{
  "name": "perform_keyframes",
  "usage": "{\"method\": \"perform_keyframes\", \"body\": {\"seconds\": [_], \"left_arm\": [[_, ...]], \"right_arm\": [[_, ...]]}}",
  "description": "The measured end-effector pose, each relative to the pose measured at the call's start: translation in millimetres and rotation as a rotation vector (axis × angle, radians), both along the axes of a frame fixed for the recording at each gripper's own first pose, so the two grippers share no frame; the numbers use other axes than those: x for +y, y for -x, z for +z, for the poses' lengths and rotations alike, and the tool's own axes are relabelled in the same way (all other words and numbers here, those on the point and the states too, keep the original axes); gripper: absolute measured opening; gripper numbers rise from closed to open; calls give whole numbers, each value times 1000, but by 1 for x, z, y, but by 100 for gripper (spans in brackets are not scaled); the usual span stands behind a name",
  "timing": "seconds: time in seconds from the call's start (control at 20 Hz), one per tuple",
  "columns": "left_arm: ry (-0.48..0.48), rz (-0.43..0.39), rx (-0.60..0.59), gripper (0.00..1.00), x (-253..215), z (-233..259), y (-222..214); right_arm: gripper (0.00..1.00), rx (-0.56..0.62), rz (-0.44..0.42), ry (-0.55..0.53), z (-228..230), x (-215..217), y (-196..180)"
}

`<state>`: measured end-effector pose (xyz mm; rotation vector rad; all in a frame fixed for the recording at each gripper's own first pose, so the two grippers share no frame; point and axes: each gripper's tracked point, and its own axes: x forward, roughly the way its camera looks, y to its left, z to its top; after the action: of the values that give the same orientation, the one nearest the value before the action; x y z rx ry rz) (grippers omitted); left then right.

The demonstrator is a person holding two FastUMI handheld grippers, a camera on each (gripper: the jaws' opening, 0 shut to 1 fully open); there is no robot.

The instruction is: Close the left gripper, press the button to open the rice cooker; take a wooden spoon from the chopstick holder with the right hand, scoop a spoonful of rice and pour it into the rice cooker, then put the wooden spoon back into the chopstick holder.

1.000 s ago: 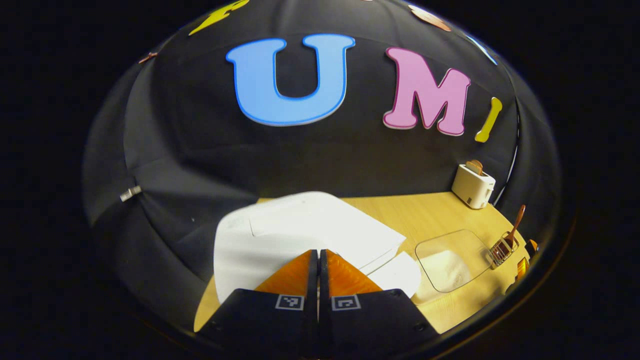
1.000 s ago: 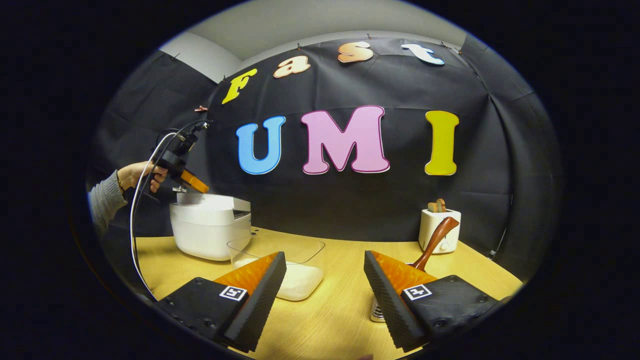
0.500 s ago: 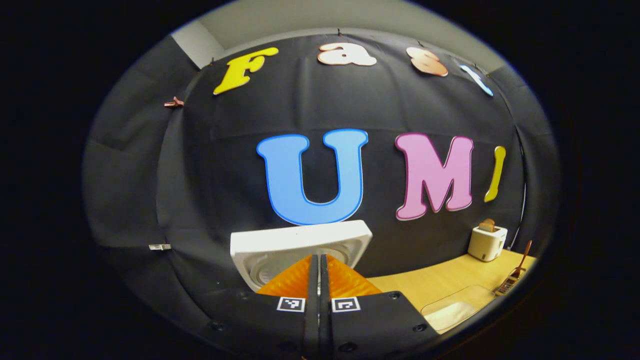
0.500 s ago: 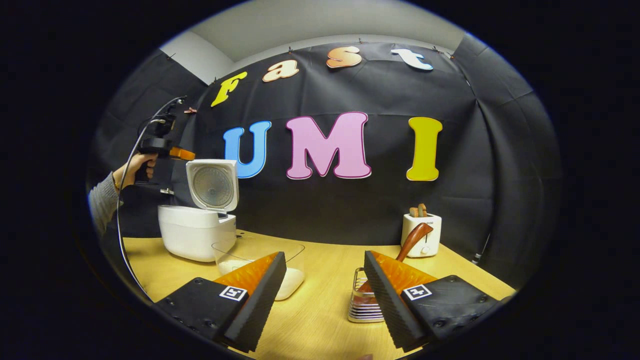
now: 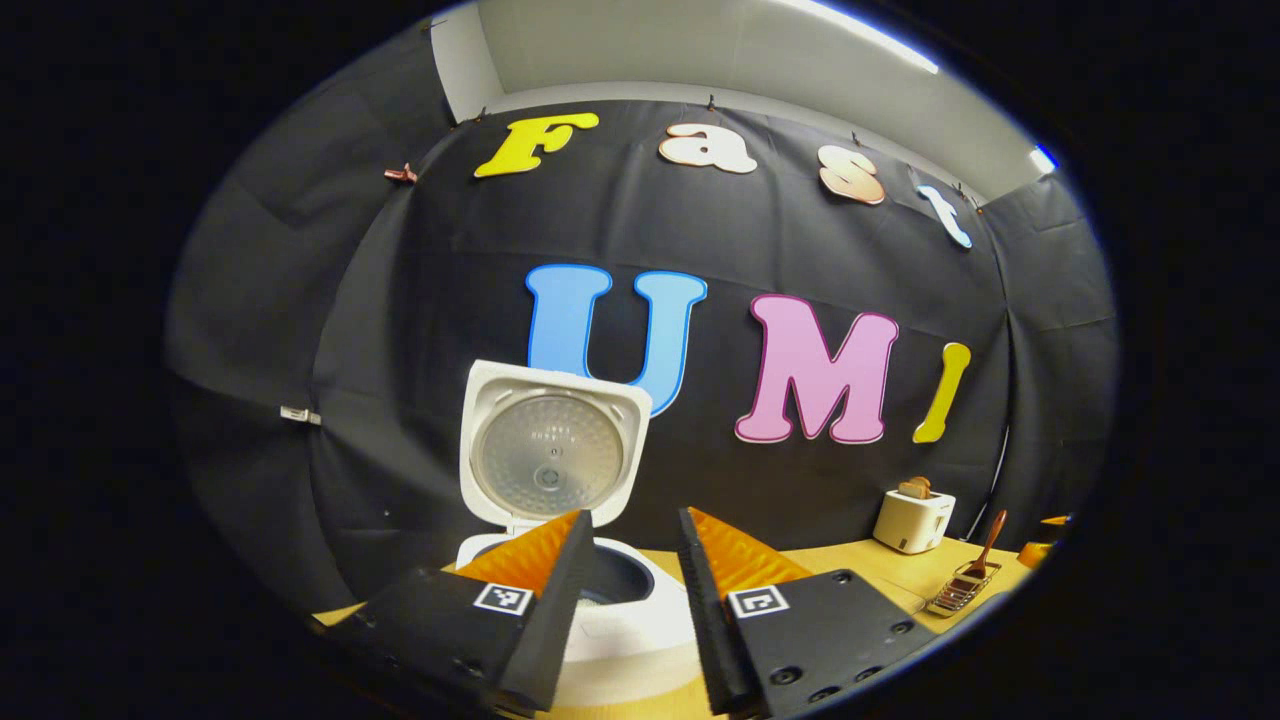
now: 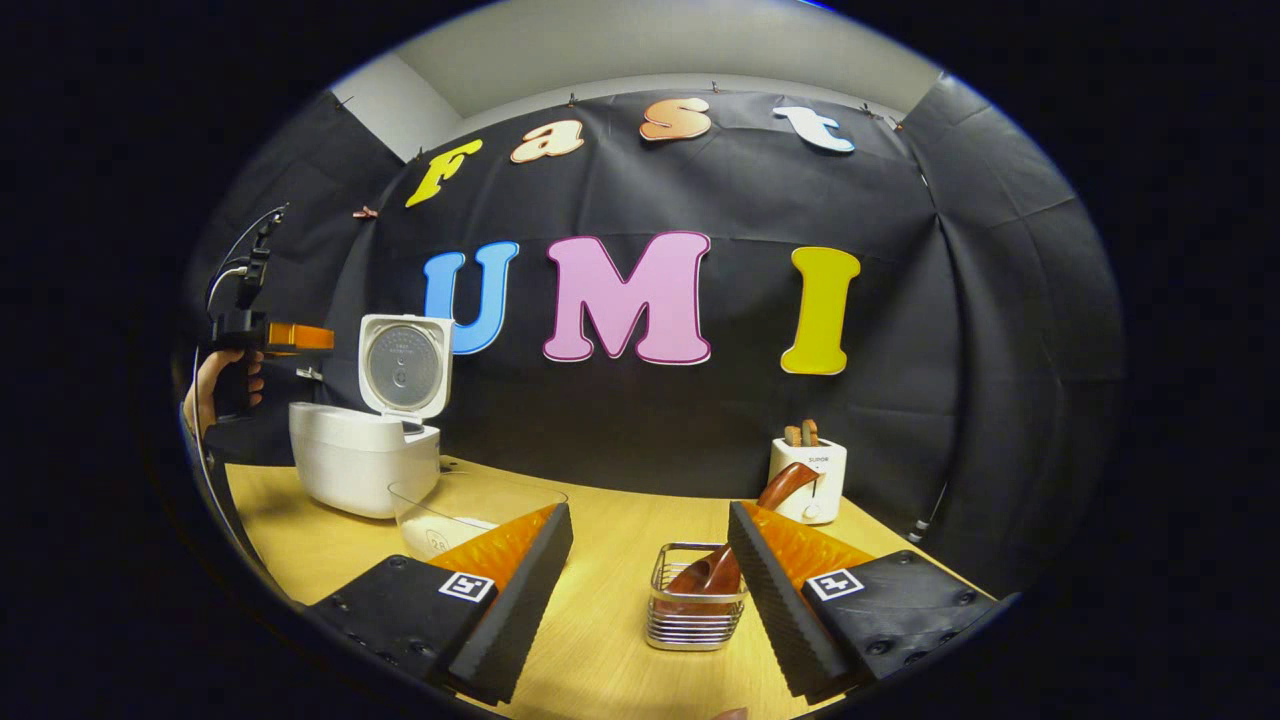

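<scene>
The rice cooker (image 6: 362, 462) stands at the far left of the tabletop (image 6: 610, 620) with its lid (image 6: 403, 365) swung upright, the round inner plate facing the room. In the left gripper view the same cooker (image 5: 625, 630) sits just beyond the tips, its dark pot opening visible between them and the raised lid (image 5: 550, 450) above.

The left tongs (image 5: 632, 530) are parted with a clear gap and hold nothing; in the right gripper view they (image 6: 300, 338) hang in the air just left of the lid, gripped by a hand (image 6: 215, 380).

Right of the cooker is a clear container (image 6: 460, 505) with white rice in its bottom. The wire chopstick holder (image 6: 695, 610) stands on the tabletop between the right tongs' 2 fingers, and the wooden spoon (image 6: 775, 495) leans in it, handle tilted up to the right. The right tongs (image 6: 650, 545) are wide open, empty, and apart from the holder and spoon.

A white toaster (image 6: 807, 480) with 2 slices sits near the back wall.
</scene>
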<state>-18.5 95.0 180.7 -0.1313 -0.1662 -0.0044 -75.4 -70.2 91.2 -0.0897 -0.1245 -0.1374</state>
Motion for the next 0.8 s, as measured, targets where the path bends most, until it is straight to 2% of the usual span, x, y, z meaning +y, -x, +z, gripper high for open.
{"method": "perform_keyframes", "body": {"seconds": [0.05, 0.1, 0.25, 0.5, 0.8], "left_arm": [[3, 3, 12, 70, -4, -12, 0], [11, 1, 19, 66, -7, -22, -1], [40, 3, 30, 84, -16, -46, 0], [68, 32, 24, 90, -14, -66, 8], [67, 27, -17, 93, -15, -63, 19]], "right_arm": [[97, 3, -10, 5, -1, -3, 2], [96, 7, -19, 7, -1, -7, 3], [96, 25, -63, 6, -5, -26, 4], [97, 66, -115, -17, -12, -59, -7], [97, 123, -74, -142, -22, -75, -60]]}}
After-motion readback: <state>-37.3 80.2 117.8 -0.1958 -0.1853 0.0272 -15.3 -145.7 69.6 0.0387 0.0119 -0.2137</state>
